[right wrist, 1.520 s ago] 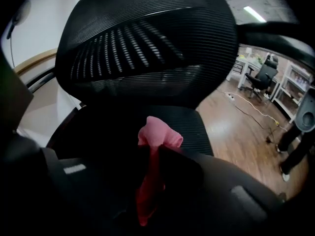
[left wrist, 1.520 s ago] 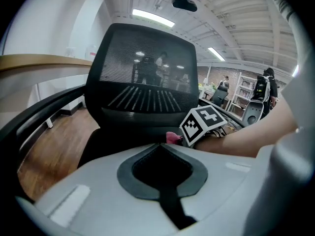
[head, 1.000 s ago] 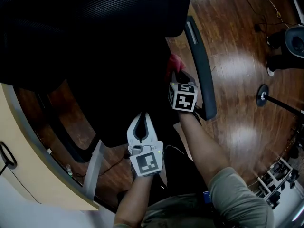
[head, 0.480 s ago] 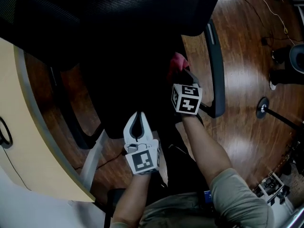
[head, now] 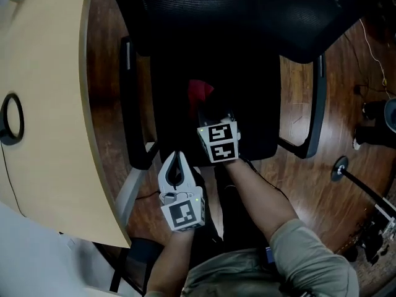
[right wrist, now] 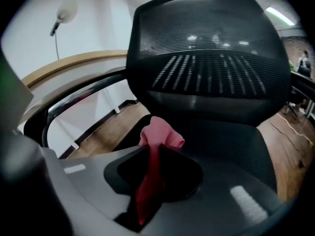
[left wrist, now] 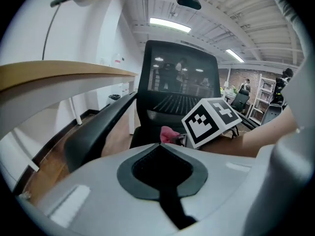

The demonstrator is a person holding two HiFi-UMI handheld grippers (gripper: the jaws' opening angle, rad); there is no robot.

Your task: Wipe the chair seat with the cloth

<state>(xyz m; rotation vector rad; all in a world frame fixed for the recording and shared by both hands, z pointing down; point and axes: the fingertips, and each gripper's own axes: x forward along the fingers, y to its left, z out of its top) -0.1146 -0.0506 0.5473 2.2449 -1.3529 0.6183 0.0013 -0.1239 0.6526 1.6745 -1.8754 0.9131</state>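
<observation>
Cloth (head: 199, 90), red and bunched, sits over the middle of the black chair seat (head: 253, 119), pinched in the right hand-held gripper (right wrist: 152, 150). In the right gripper view a strip of the fabric runs down the slot between the two jaws, which are pressed onto it, and a crumpled end pokes out past the tips toward the mesh backrest (head: 247, 11). Whether that end touches the seat cannot be told.

The marker cube (head: 218, 142) on this hand-held gripper faces up over the front part of the seat, and the person's forearm (head: 260, 197) reaches in from the lower edge of the head view.

The left hand-held gripper (head: 178, 157) is beside the right one, on the person's left, at the front edge of the seat. Its jaws are pressed together at the tips with nothing between them, and it points toward the backrest.

The office chair has one dark armrest (head: 131, 104) on the person's left and another (head: 317, 104) on the right. A pale wooden bench (head: 49, 104) curves just beside the left armrest, with a black ring (head: 9, 119) on its top. Glossy wooden floor (head: 297, 184) lies under the chair.
</observation>
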